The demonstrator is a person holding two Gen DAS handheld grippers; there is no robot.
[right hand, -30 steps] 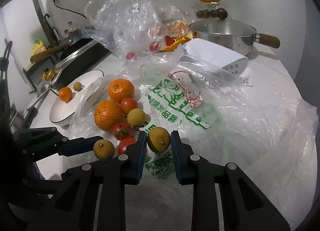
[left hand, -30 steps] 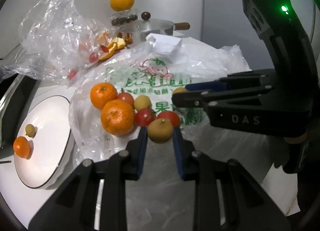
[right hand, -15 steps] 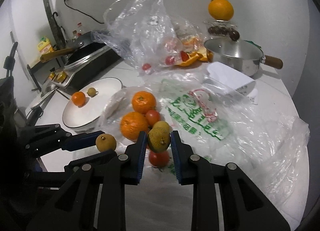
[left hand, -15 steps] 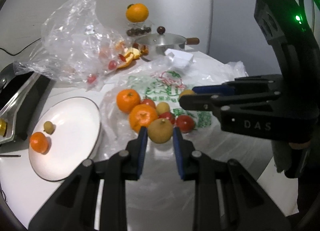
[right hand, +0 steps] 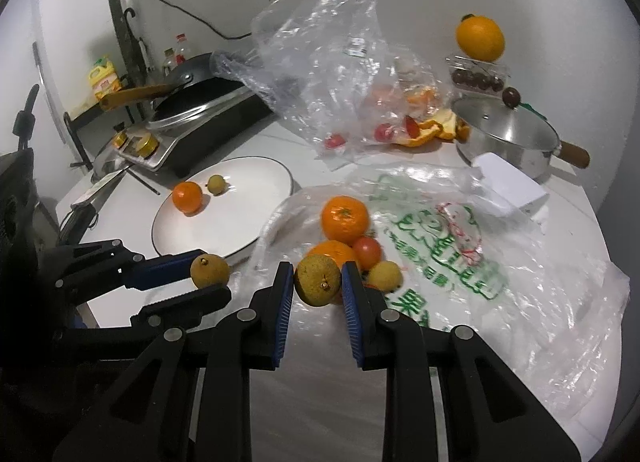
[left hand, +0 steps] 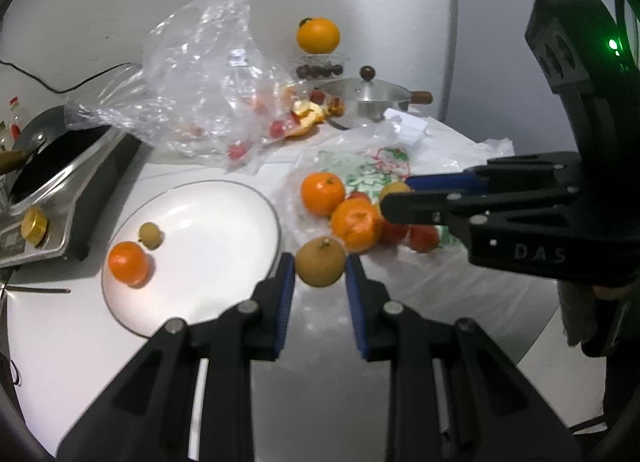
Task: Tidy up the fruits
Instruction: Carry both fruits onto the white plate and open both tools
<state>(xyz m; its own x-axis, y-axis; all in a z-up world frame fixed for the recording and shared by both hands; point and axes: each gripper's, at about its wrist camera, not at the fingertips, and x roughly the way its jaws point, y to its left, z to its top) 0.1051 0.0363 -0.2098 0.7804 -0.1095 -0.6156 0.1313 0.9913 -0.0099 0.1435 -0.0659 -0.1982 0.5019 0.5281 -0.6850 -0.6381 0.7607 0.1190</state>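
Your left gripper (left hand: 320, 272) clamps a small brownish-yellow round fruit (left hand: 320, 267) between its jaws, beside the white round plate (left hand: 224, 222), your right gripper (right hand: 318, 284) clamps a speckled yellow-green round fruit (right hand: 317, 280) above the printed plastic bag (right hand: 440, 262).

I count 2 plastic bags (right hand: 328, 42), 1 white plate (right hand: 256, 218), 1 pot (right hand: 508, 138) and 1 pan (right hand: 188, 74). 4 oranges (right hand: 345, 220), 3 at 12 o'clock. My 2 claws each pinch 1 brown fruit (right hand: 318, 280).
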